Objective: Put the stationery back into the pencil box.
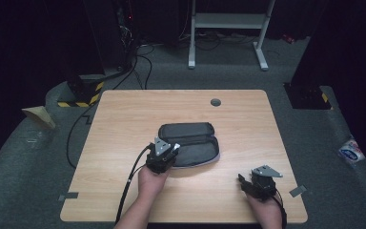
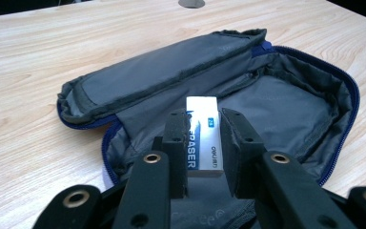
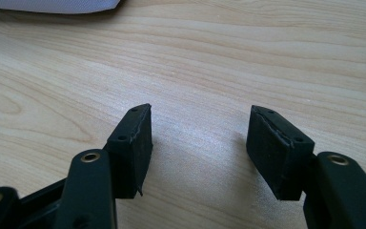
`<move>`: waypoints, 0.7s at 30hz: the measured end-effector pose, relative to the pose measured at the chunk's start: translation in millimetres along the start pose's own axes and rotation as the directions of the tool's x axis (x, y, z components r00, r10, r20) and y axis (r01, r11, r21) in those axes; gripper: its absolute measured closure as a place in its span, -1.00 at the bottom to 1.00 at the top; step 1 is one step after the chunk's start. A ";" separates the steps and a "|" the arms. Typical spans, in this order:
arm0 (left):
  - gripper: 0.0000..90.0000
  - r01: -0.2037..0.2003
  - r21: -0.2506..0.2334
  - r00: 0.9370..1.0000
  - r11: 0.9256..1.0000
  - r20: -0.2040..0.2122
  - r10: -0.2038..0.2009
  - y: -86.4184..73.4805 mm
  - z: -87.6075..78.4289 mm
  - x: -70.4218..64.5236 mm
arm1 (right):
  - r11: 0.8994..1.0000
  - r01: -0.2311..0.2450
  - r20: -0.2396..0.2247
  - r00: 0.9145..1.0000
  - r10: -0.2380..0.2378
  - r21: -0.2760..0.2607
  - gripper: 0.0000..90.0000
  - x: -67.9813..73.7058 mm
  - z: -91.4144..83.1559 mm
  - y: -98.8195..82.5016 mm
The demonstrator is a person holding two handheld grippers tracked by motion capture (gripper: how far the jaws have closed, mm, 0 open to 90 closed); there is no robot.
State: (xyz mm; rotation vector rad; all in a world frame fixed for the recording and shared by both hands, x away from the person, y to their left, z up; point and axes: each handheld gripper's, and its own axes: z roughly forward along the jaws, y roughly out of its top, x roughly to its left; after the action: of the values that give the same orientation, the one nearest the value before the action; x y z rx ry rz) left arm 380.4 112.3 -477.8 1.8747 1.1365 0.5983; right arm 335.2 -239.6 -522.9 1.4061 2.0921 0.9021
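Left gripper (image 2: 204,143) clamps an eraser (image 2: 202,136) over the open pencil case (image 2: 286,102) on the counter (image 2: 38,52). Right gripper (image 3: 198,143) idle, jaws apart. Risk: release near the case's front edge, eraser tumbles out.

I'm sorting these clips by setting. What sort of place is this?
Probably a lab or recording studio, not a home: a lone wooden table on grey carpet, dark surroundings, hazard-striped equipment base, loose floor cables, a metal stand behind.
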 end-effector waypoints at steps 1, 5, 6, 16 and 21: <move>0.62 -0.004 0.003 1.000 1.000 0.000 0.004 -0.3 0.9 -0.7 | 1.000 0.000 0.000 1.000 0.000 0.000 -0.08 0.0 0.0 0.0; 0.62 0.001 0.005 1.000 1.000 0.001 -0.001 -0.7 3.1 -2.3 | 1.000 0.003 0.000 1.000 -0.003 -0.001 -0.08 -0.2 0.1 0.0; 0.62 0.000 0.005 1.000 1.000 0.001 0.000 -0.6 3.7 -2.4 | 1.000 0.001 0.000 1.000 -0.001 0.000 -0.08 0.0 0.0 0.0; 0.62 0.000 0.003 1.000 1.000 -0.005 0.000 0.0 5.3 -0.3 | 1.000 0.002 0.000 1.000 -0.002 -0.001 -0.08 -0.1 0.0 0.0; 0.62 -0.005 0.016 1.000 1.000 -0.003 0.005 -0.2 6.4 -2.0 | 1.000 0.002 -0.001 1.000 -0.002 -0.001 -0.08 -0.2 0.0 0.0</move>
State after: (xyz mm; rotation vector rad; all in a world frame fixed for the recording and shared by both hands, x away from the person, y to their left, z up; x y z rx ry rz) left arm 384.1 107.9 -481.3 1.8909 1.1421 0.5964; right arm 335.4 -239.7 -522.9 1.4027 2.0933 0.9022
